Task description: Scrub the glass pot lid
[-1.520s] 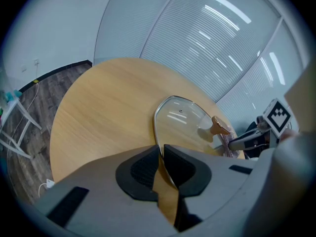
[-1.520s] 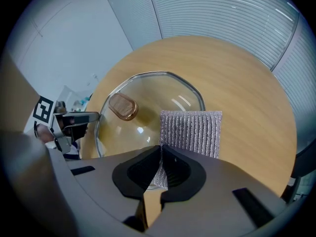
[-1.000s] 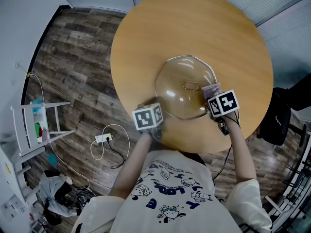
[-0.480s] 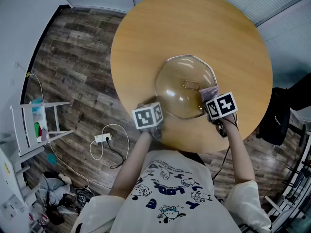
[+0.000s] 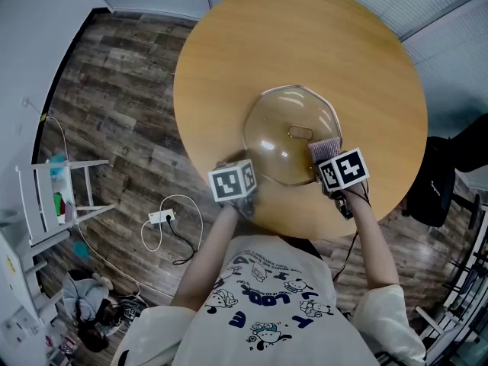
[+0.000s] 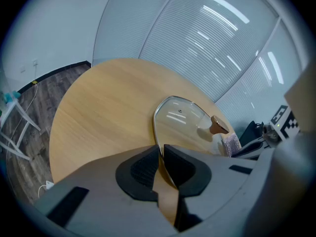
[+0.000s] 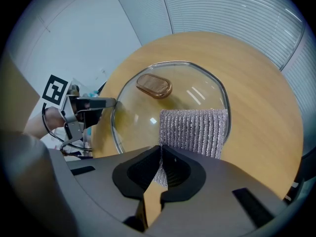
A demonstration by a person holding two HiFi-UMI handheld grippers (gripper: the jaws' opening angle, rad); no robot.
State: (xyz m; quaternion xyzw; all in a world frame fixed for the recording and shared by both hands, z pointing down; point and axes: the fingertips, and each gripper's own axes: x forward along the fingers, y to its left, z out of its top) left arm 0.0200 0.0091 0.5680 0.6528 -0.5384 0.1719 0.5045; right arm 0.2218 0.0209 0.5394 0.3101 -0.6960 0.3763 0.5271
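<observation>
lid (image 6: 185, 122) near rim hidden behind left gripper (image 6: 161, 149); pad (image 7: 195, 130) near edge behind right gripper (image 7: 161, 154)

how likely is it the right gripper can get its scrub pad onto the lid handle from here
Probably yes: the scrub pad lies on the glass lid, and only bare glass separates it from the handle.

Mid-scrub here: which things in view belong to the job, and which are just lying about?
In the job: glass pot lid, rim clamped in the left gripper; grey scrub pad in the right gripper, resting on the lid; round table underneath.
Lying about: power strip and white rack, both on the floor.
</observation>
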